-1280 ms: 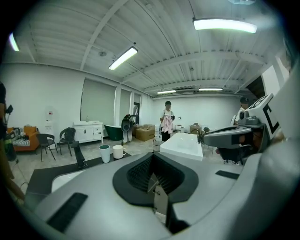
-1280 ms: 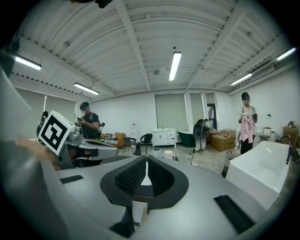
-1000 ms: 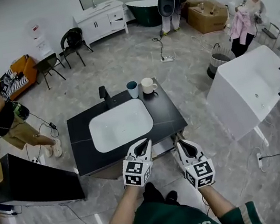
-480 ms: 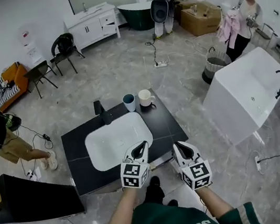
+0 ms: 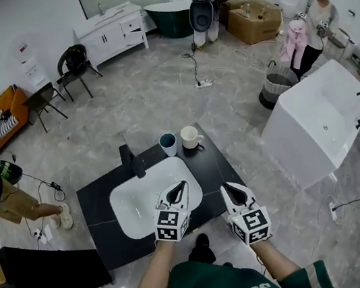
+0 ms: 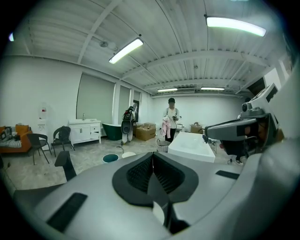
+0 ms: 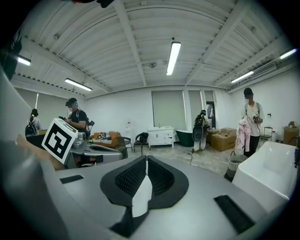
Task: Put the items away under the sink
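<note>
My left tool [image 5: 178, 188] has its jaws pressed together with nothing between them, and it hangs over the near right edge of the white sink [image 5: 132, 206]. My right tool [image 5: 232, 190] is just beside it, off to the right, over the near right corner of the black tabletop [image 5: 103, 194]. Its jaws are likewise closed on nothing. Both tools point away from me, side by side, with their marker cubes facing up towards my head. The sink is set into the tabletop, and a black tap [image 5: 130, 160] stands at its far rim. At the far right corner of the tabletop, well apart from both tools, a blue cup [image 5: 168, 144] and a white mug [image 5: 190, 137] stand upright close beside each other, the mug to the right. The space under the sink does not show from here. To the right, on the grey floor, stands a white bathtub [image 5: 313, 121]. Beyond it a person [image 5: 314, 15] holds a pink cloth. At the far wall is a white cabinet [image 5: 109, 28].
</note>
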### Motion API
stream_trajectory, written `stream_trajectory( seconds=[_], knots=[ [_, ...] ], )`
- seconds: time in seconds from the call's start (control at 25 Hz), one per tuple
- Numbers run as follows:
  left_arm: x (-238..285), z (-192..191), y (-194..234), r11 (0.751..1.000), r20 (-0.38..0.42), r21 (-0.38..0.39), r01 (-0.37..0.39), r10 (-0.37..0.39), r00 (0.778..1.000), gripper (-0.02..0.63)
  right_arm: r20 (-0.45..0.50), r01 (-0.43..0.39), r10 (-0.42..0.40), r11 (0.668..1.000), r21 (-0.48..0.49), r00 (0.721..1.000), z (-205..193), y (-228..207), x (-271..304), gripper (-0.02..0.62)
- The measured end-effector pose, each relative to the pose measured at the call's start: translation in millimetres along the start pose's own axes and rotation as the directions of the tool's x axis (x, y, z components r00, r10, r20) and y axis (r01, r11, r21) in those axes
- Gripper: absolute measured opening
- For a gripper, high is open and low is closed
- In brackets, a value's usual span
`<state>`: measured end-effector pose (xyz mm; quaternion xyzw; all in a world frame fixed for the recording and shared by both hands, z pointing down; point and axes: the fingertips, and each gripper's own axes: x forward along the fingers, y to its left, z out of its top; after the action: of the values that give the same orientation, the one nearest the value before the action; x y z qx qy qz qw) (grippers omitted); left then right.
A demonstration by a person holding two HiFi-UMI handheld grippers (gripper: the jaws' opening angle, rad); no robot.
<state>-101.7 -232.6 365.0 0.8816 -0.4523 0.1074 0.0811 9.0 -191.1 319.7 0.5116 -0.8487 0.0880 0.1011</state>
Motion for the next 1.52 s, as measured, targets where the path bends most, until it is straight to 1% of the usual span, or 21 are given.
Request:
stream_trajectory(
  seconds=[0.16, 0.2, 0.24, 0.28, 0.36, 0.44, 0.56, 0.76, 0.88, 1.12, 1.36, 1.52],
  knots=[
    [20.1, -3.0, 24.4, 1.0, -0.011, -0.005, -0.018, 0.018, 1.0, 0.014, -0.023, 0.002, -0.002, 1.0, -0.001, 1.0, -1.5, -4.2, 22.6, 0.044],
    [25.9, -3.4, 32.9, 1.0, -0.013, -0.005, -0.03, 0.03, 0.999, 0.042, -0.03, 0.001, -0.001, 1.0, -0.004, 1.0, -1.8, -4.6, 28.4, 0.044],
    [32.3, -4.0, 41.6, 0.999, -0.015, -0.006, -0.042, 0.042, 0.999, 0.103, -0.037, 0.0, 0.0, 1.0, -0.006, 0.999, -1.9, -5.1, 34.4, 0.044],
    [39.1, -4.9, 50.3, 0.998, -0.017, -0.007, -0.056, 0.056, 0.998, 0.143, -0.043, -0.002, 0.002, 1.0, -0.009, 0.999, -2.0, -5.9, 40.4, 0.044],
    [53.2, -8.5, 67.6, 0.996, -0.016, -0.009, -0.085, 0.085, 0.996, 0.179, -0.054, -0.004, 0.003, 1.0, -0.011, 0.999, -2.2, -8.4, 51.7, 0.044],
    [67.6, -15.5, 84.4, 0.993, -0.019, -0.012, -0.114, 0.113, 0.993, 0.256, -0.064, -0.002, 0.001, 1.0, -0.007, 0.998, -4.4, -11.9, 61.0, 0.044],
    [89.4, -28.6, 107.3, 0.989, -0.049, -0.021, -0.144, 0.143, 0.988, 0.318, -0.094, 0.002, -0.002, 1.0, 0.001, 0.996, -10.6, -17.6, 73.0, 0.044],
    [119.2, -47.1, 134.3, 0.984, -0.084, -0.044, -0.171, 0.167, 0.982, 0.345, -0.124, 0.011, -0.011, 1.0, -0.002, 0.992, -15.6, -25.4, 89.1, 0.044],
    [136.3, -56.9, 150.5, 0.979, -0.089, -0.059, -0.194, 0.189, 0.978, 0.389, -0.136, 0.01, -0.01, 1.0, -0.002, 0.991, -21.4, -27.2, 99.9, 0.044],
    [171.9, -73.1, 170.2, 0.975, -0.124, -0.074, -0.208, 0.198, 0.972, 0.397, -0.165, 0.017, -0.016, 1.0, 0.009, 0.986, -32.3, -38.4, 115.0, 0.044],
    [200.0, -88.5, 189.7, 0.977, -0.178, -0.045, -0.209, 0.198, 0.964, 0.408, -0.187, 0.037, -0.032, 0.999, 0.022, 0.982, -39.8, -48.1, 125.0, 0.044],
    [217.0, -98.4, 196.8, 0.978, -0.21, -0.045, -0.202, 0.188, 0.96, 0.413, -0.198, 0.06, -0.053, 0.998, 0.027, 0.979, -44.8, -59.0, 122.7, 0.044]
  ],
)
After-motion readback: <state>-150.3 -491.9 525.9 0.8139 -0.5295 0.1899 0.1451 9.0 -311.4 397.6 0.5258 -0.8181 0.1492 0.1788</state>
